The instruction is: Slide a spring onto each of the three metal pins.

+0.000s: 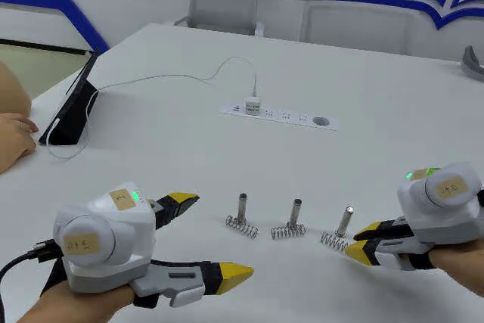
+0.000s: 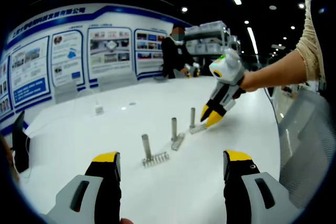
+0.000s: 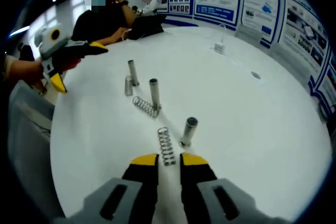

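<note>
Spring (image 3: 165,145) end sits between right claw (image 3: 169,159) tips, grip unclear; left claw (image 2: 171,156) released.

A power strip (image 1: 291,117) and charger (image 1: 252,105) lie on the table (image 1: 378,88) — tablet (image 1: 72,107) near edge.

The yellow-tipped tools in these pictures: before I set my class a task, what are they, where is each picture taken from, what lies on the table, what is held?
They are grippers: two-jaw hand tools, one in each of a person's hands. The head view comes from a headset camera looking down at the table; each round view comes from a camera on one gripper, looking along its jaws. Three metal pins stand on it, a spring lying beside each. The left gripper is open, empty. The right gripper has its jaws close around the end of the nearest spring; whether they grip it is unclear.
</note>
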The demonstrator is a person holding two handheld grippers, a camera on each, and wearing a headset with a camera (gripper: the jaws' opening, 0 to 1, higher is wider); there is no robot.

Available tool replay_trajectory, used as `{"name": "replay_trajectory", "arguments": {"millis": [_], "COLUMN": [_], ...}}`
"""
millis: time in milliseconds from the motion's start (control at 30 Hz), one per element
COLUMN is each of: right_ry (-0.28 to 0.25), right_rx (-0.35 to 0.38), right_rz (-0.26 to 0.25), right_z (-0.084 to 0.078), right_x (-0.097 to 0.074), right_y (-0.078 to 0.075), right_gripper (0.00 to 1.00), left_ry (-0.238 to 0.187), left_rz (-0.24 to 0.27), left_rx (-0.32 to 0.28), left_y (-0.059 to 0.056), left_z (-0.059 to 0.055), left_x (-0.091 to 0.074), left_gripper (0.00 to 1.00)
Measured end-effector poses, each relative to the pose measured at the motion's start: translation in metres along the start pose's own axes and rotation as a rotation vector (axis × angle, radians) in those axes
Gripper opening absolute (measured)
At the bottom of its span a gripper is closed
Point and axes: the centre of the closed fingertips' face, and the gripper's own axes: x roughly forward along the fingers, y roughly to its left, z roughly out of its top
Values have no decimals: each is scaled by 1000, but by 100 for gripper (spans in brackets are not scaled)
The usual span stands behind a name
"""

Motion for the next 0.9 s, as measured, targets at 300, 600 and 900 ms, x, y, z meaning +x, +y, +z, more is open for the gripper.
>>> {"name": "replay_trajectory", "arguments": {"millis": [300,600,900], "right_ry": [69,146,182], "right_rx": [-64,-105,-77], "right_rz": [37,77,103], "right_z": [-2,-6,-8], "right_x": [6,13,13], "right_y": [2,4,4], "right_gripper": [16,15,12], "left_ry": [6,7,6], "left_rz": [-6,-10,-21], "left_rx": [-1,-2,1], "left_y": [-2,-3,-7], "left_z": [-2,-3,-2], "left_x": [1,1,2], "left_gripper": [81,81,81]}}
